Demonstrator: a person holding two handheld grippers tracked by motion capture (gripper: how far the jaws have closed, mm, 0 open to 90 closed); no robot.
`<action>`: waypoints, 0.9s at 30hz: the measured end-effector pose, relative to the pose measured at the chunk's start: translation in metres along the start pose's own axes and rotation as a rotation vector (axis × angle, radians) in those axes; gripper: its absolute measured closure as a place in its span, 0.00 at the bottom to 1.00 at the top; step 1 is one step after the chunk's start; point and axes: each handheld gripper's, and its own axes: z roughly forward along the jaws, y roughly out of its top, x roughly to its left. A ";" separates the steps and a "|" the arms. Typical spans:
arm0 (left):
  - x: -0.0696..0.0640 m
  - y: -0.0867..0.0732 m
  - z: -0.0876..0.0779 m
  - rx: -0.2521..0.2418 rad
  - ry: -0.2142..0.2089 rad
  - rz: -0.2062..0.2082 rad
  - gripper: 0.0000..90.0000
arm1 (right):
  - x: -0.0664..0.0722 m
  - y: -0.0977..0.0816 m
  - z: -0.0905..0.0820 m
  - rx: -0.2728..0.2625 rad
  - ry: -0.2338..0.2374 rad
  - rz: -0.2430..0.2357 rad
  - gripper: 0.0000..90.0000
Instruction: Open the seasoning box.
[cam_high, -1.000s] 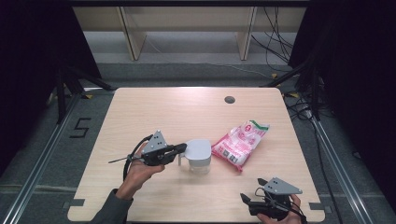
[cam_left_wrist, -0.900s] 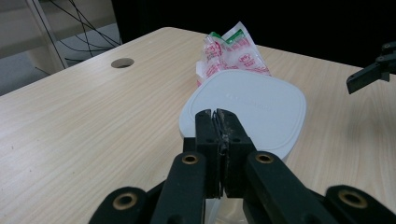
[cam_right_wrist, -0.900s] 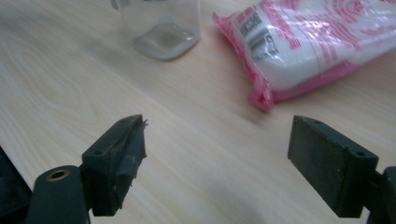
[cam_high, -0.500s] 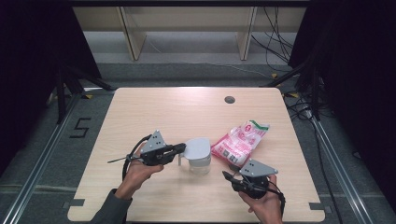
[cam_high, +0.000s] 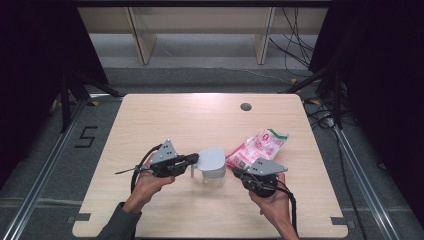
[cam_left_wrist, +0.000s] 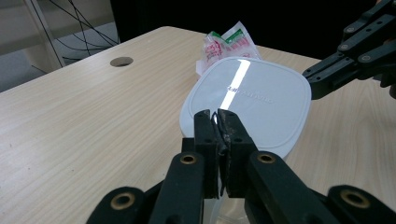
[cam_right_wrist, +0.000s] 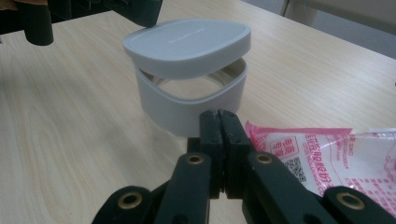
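Observation:
A white tub (cam_high: 214, 177) stands at the table's front middle. Its grey-white lid (cam_high: 212, 159) is raised and tilted over the tub, lifted on one side. My left gripper (cam_high: 195, 159) is shut on the lid's near edge (cam_left_wrist: 219, 122). In the right gripper view the lid (cam_right_wrist: 187, 42) hovers over the tub (cam_right_wrist: 191, 100). My right gripper (cam_high: 236, 173) sits just right of the tub; its jaws have just been closing and now stand shut with nothing between them (cam_right_wrist: 218, 116). A pink snack bag (cam_high: 257, 147) lies just beyond it.
A round cable hole (cam_high: 245, 106) marks the table's far side. Wooden shelf legs (cam_high: 141, 37) and cables stand on the floor behind. Black tripod legs (cam_high: 70, 87) flank the table's left side.
My right gripper has come from the front right corner in towards the tub, and its jaws have gone from wide open to shut. The left gripper and lid have stayed put.

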 end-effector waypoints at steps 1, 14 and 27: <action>-0.001 0.000 0.000 0.001 0.006 -0.019 0.96 | 0.000 0.001 0.001 -0.005 -0.003 -0.004 1.00; 0.001 0.000 0.000 0.003 -0.001 0.004 0.96 | 0.004 0.016 0.014 -0.001 0.032 -0.021 1.00; 0.003 0.001 -0.014 -0.020 0.021 -0.017 0.73 | 0.009 0.029 0.018 -0.014 0.044 -0.010 1.00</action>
